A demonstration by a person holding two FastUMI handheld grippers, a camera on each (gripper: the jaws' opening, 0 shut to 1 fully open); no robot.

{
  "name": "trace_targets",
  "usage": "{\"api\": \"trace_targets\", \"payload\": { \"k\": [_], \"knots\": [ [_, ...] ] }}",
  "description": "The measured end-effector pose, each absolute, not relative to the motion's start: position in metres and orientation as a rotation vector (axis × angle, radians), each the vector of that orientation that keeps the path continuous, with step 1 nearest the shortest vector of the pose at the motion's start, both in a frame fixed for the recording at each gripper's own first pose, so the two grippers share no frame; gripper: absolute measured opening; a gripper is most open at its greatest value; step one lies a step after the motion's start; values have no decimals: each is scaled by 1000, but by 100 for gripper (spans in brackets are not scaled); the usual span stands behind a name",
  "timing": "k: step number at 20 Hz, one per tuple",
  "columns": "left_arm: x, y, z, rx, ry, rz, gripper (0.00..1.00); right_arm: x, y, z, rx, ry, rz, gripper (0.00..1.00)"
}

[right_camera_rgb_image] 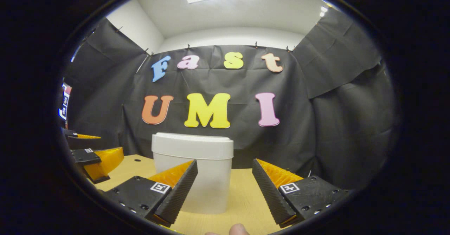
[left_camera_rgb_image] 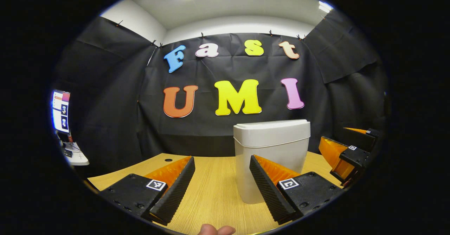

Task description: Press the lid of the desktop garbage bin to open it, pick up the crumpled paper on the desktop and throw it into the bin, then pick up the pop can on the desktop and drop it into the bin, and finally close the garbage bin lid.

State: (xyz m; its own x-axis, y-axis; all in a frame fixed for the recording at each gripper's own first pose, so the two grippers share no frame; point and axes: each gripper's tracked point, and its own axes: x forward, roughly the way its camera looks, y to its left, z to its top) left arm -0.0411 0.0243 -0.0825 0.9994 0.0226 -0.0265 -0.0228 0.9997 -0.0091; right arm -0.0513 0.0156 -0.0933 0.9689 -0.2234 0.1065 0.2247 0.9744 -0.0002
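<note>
While both tools hover above desk point(left_camera_rgb_image: 214, 193) with nothing gripped: left gripper point(left_camera_rgb_image: 219, 187) spread wide, right gripper point(right_camera_rgb_image: 225, 189) spread wide, likely staged for lid press. Bin point(left_camera_rgb_image: 270, 157) upright on desk, just ahead, right of left gripper's centreline, left of right gripper's. Lid point(right_camera_rgb_image: 192, 145) down, untouched. Paper, can: whereabouts unknown.
</note>
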Motion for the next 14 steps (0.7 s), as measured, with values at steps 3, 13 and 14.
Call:
{"api": "trace_targets", "payload": {
  "k": [3, 13, 14],
  "knots": [
    [-41, 24, -81, -15, 28, 19, 100, -50, 22, -93, -9, -106, -210, 97],
    [-43, 24, -78, -22, 20, 13, 100, -50, 21, -89, -36, -118, -214, 97],
    [-42, 24, -79, -25, 22, 12, 100, -49, 20, -90, -35, -117, -215, 97]
  ]
}}
